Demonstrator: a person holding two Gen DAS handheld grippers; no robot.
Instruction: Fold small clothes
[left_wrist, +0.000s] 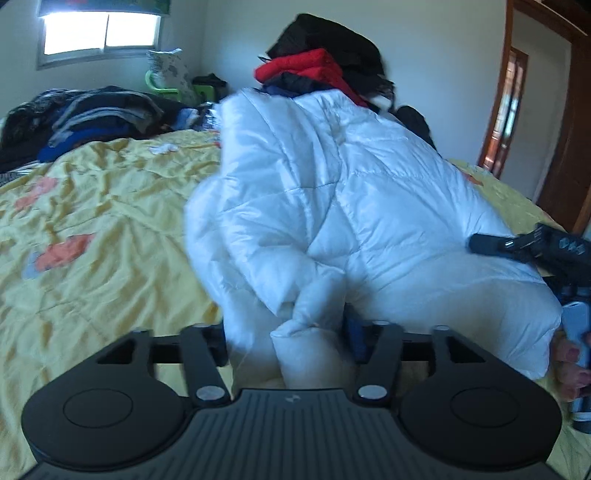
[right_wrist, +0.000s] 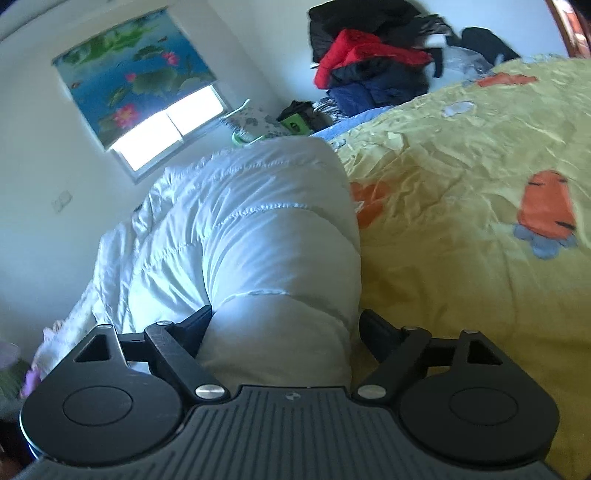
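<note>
A white quilted puffer jacket (left_wrist: 332, 206) is held up over the yellow bedspread (left_wrist: 96, 236). My left gripper (left_wrist: 286, 332) is shut on a bunched lower edge of the jacket; fabric hides its fingertips. My right gripper (right_wrist: 284, 325) is shut on another thick part of the same jacket (right_wrist: 258, 236), with a black finger (right_wrist: 199, 325) pressed into each side. The right gripper also shows at the right edge of the left wrist view (left_wrist: 524, 243), beside the jacket.
A heap of red, black and navy clothes (left_wrist: 325, 70) lies at the far end of the bed. Another dark clothes pile (left_wrist: 85, 118) is at the far left. A window (left_wrist: 99, 33) is behind, and a wooden door frame (left_wrist: 554, 147) at right.
</note>
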